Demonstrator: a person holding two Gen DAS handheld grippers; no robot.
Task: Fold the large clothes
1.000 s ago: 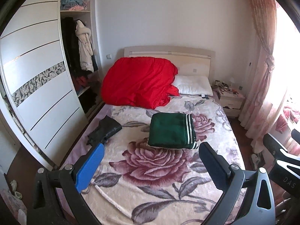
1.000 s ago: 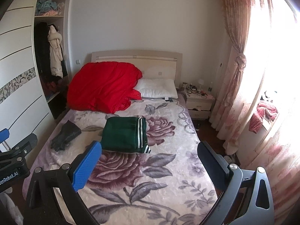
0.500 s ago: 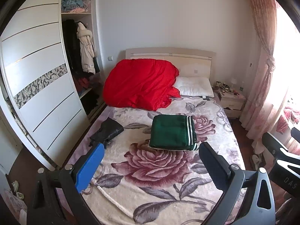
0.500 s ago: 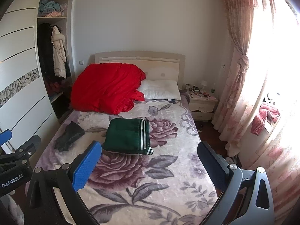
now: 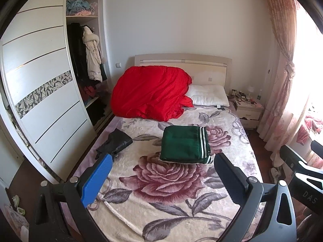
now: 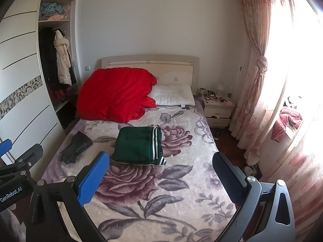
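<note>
Since the earlier frames both cameras have drawn back and risen a little, so the bed (image 5: pixel 181 207) sits lower and smaller in each view. The folded green garment with white stripes (image 5: pixel 184 145) lies in the middle of the floral blanket, well apart from the black garment (image 5: pixel 115 144) near the bed's wardrobe-side edge. The left gripper (image 5: pixel 160 176) and right gripper (image 6: pixel 161 174) hang over the foot of the bed, fingers spread wide and empty.

Left gripper (image 5: pixel 161 167): we see its jaws spread wide at the frame's bottom, holding nothing.
Green garment (image 5: pixel 184 144): folded, at centre frame on the bed (image 5: pixel 181 201).
Black garment (image 5: pixel 115 144): we find it left of centre, apart from the green one.
Red quilt (image 5: pixel 150 93): heaped above centre, touching the pillow (image 5: pixel 209 95).
</note>
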